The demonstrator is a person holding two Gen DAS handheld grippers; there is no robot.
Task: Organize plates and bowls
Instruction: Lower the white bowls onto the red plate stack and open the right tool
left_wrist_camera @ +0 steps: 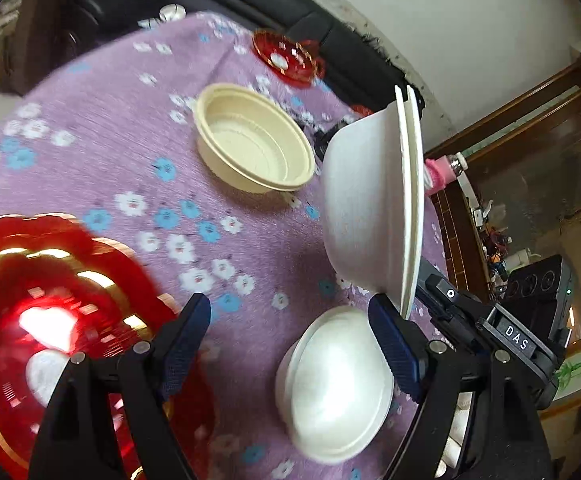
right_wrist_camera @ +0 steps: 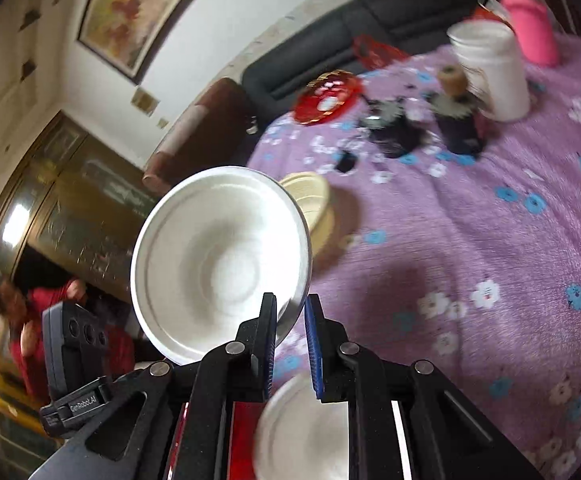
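Note:
My right gripper (right_wrist_camera: 290, 316) is shut on the rim of a white bowl (right_wrist_camera: 218, 264) and holds it tilted on edge above the table; it also shows in the left wrist view (left_wrist_camera: 366, 208), with the right gripper (left_wrist_camera: 414, 300) beneath it. My left gripper (left_wrist_camera: 290, 320) is open and empty above the purple flowered tablecloth (left_wrist_camera: 110, 152). A second white bowl (left_wrist_camera: 334, 384) lies on the cloth below, also seen in the right wrist view (right_wrist_camera: 302, 432). A cream bowl (left_wrist_camera: 254, 140) stands upright farther back. A red plate (left_wrist_camera: 30, 328) lies at the near left.
A smaller red dish (left_wrist_camera: 286, 58) sits at the table's far edge, by a dark sofa (right_wrist_camera: 350, 28). In the right wrist view a white jar (right_wrist_camera: 490, 68), a pink bottle (right_wrist_camera: 530, 24) and dark items (right_wrist_camera: 394, 128) stand at the back. A person (right_wrist_camera: 30, 320) is at left.

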